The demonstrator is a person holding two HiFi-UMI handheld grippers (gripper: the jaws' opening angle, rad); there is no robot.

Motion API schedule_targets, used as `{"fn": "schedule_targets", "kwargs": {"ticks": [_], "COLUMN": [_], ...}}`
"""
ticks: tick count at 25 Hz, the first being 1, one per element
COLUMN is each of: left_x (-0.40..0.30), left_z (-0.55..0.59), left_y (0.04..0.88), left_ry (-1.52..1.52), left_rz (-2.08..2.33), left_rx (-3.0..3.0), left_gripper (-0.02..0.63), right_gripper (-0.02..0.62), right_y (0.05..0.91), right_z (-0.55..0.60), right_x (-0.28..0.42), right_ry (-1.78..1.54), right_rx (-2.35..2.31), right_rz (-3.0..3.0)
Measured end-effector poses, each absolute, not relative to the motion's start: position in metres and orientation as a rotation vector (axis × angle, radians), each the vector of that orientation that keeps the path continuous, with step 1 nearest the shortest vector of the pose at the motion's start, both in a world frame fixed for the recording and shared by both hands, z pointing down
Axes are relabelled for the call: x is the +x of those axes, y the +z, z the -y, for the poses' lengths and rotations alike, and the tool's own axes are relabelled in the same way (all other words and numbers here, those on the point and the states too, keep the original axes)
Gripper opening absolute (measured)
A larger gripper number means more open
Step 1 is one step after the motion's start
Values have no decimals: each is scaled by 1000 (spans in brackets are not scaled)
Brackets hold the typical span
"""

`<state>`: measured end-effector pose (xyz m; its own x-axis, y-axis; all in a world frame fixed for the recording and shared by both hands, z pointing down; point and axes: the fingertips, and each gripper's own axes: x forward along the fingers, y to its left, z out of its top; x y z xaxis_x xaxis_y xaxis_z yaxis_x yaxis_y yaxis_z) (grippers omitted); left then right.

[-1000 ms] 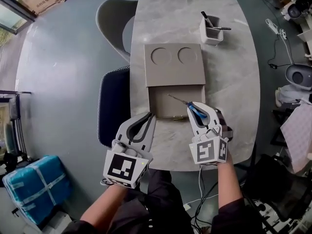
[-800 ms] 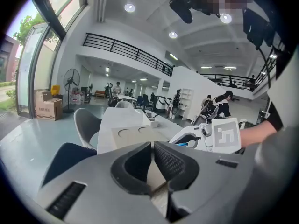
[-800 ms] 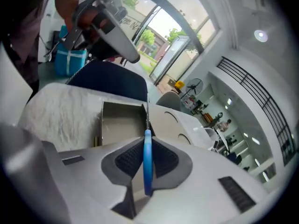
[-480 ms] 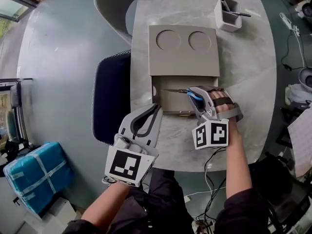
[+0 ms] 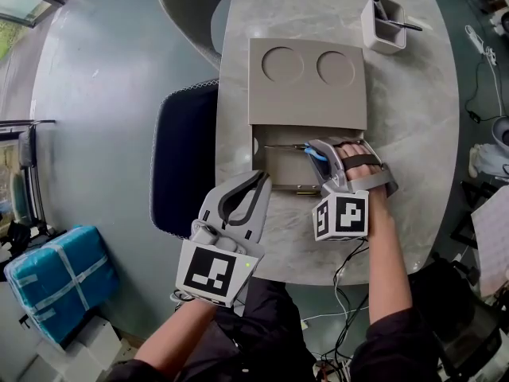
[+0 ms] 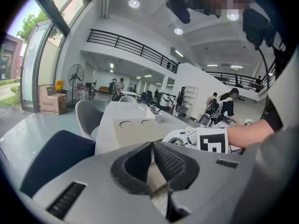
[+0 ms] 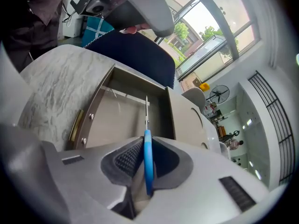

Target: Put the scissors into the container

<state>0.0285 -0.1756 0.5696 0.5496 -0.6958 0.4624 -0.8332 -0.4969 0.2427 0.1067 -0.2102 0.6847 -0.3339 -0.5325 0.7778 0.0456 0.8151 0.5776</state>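
Note:
My right gripper [image 5: 318, 151] is shut on the blue handle of the scissors [image 5: 313, 154], and their thin metal blades [image 5: 282, 146] point left over the open drawer [image 5: 278, 172] of a taupe box [image 5: 306, 94]. In the right gripper view the blue handle [image 7: 147, 157] stands edge-on between the pads, the blade [image 7: 146, 113] reaching out above the drawer floor [image 7: 117, 120]. My left gripper [image 5: 261, 180] hovers at the drawer's front left corner with its jaws closed on nothing. Its own view shows the gripper [image 6: 153, 155] with the pads meeting.
The box top has two round recesses [image 5: 282, 64]. A white pen holder [image 5: 382, 26] with pens stands at the table's far right. A dark blue chair [image 5: 181, 165] sits against the table's left edge, a grey chair [image 5: 187, 6] beyond it.
My right gripper has carried the scissors forward from the drawer's front edge to over its right side, and the blades have turned to point left. The left gripper has barely moved.

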Motion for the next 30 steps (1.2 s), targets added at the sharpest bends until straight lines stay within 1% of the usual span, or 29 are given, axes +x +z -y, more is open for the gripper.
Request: {"fn": "schedule_targets", "kwargs": {"ticks": [2, 4, 10, 14, 18, 26, 27, 28, 29, 30], "left_x": [28, 28, 28, 30, 31, 36, 36, 37, 37, 38], "left_z": [175, 176, 177, 176, 175, 176, 175, 175, 175, 175], "left_y": [570, 569, 569, 569, 566, 561, 561, 560, 560, 560], "left_ry": [423, 422, 414, 416, 413, 408, 409, 411, 414, 416], "left_rz": [1240, 1238, 1230, 1224, 1223, 1209, 1206, 1205, 1204, 1202], "left_rx": [2348, 2350, 2354, 2355, 2358, 2372, 2375, 2378, 2381, 2384], "left_gripper": [29, 29, 29, 29, 29, 29, 29, 29, 29, 29], "right_gripper": [53, 80, 120, 177, 184, 148, 126, 51, 3, 3], "right_y": [689, 692, 695, 692, 679, 647, 645, 643, 641, 640], "right_z": [205, 199, 191, 185, 186, 190, 193, 197, 200, 201], "right_x": [106, 106, 106, 105, 102, 97, 98, 99, 100, 100], "right_ry": [-579, -517, -359, -257, -227, -231, -258, -293, -325, -349], "right_rx": [341, 316, 291, 270, 287, 355, 381, 412, 438, 452], "right_rz": [1840, 1863, 1918, 1962, 2014, 2124, 2112, 2101, 2091, 2083]}}
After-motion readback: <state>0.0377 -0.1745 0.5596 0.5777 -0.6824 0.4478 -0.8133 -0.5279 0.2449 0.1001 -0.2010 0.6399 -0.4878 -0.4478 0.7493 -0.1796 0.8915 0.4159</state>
